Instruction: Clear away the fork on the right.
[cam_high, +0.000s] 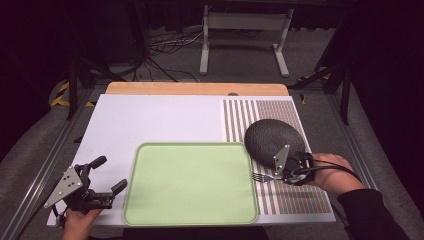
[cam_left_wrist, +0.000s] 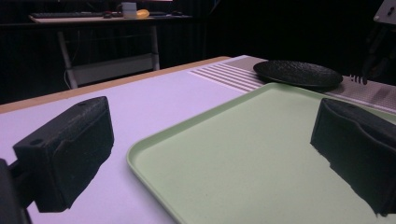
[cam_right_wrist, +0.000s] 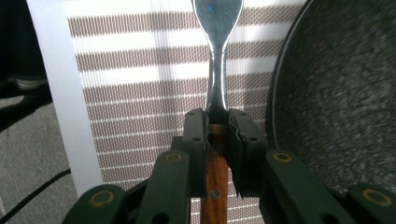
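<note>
My right gripper (cam_high: 280, 176) is shut on the wooden handle of a metal fork (cam_high: 262, 177), whose tines point left toward a light green tray (cam_high: 190, 185). In the right gripper view the jaws (cam_right_wrist: 218, 121) clamp the handle where it meets the fork's steel neck (cam_right_wrist: 217, 70), over a striped placemat (cam_right_wrist: 140, 93). A dark round plate (cam_high: 270, 137) lies just beyond the fork and close beside it (cam_right_wrist: 336, 93). My left gripper (cam_high: 112, 173) stands open at the tray's left edge, with nothing between its jaws (cam_left_wrist: 212, 149).
The tray (cam_left_wrist: 243, 154) takes up the front middle of the white tabletop (cam_high: 150, 120). The striped placemat (cam_high: 240, 115) covers the right side under the plate (cam_left_wrist: 299, 73). Cables and a metal stand lie on the floor beyond the table's far edge.
</note>
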